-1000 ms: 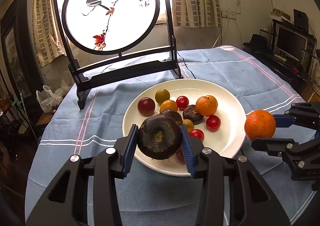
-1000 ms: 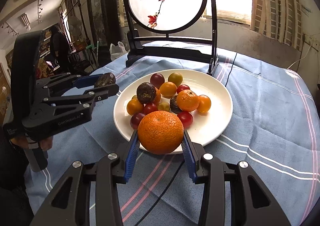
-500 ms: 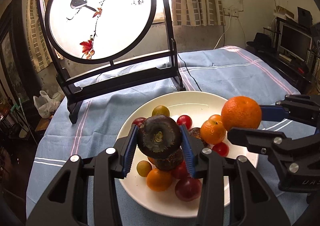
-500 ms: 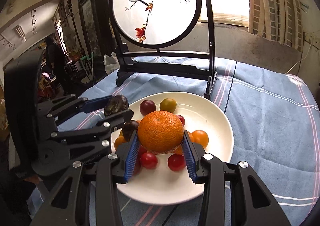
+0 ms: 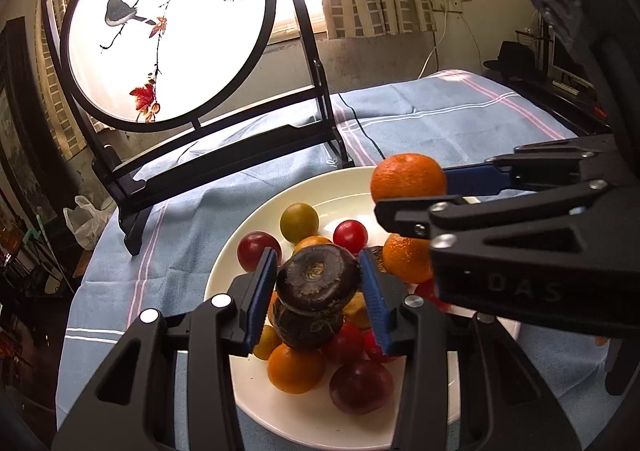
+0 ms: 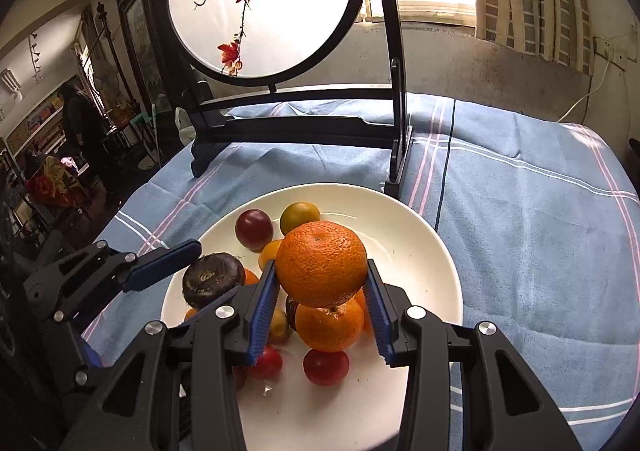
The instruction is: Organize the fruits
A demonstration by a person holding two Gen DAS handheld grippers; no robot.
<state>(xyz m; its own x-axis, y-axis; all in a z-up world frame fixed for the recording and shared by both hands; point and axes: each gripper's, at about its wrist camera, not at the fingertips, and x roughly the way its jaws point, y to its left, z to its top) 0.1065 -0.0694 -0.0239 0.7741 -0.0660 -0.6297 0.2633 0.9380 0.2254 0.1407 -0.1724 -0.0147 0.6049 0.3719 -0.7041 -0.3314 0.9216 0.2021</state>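
Note:
My left gripper (image 5: 318,291) is shut on a dark brown round fruit (image 5: 318,278), held just above the pile in the white plate (image 5: 248,239). That dark fruit (image 6: 212,279) and the left gripper (image 6: 192,271) show at the left in the right wrist view. My right gripper (image 6: 320,291) is shut on a large orange (image 6: 321,261), over the white plate (image 6: 420,251). In the left wrist view the same orange (image 5: 408,176) hangs in the right gripper (image 5: 408,191) above the plate's far right side. Small red, yellow and orange fruits lie in the plate under both grippers.
A round painted screen on a black stand (image 5: 168,27) rises behind the plate on the blue striped tablecloth (image 5: 440,123). A black cable (image 5: 368,135) runs across the cloth. A person (image 6: 78,119) stands in the room at far left.
Both grippers moved forward from the plate's near edge to above the fruit pile, each still holding its fruit. The right gripper came in from the right with the orange.

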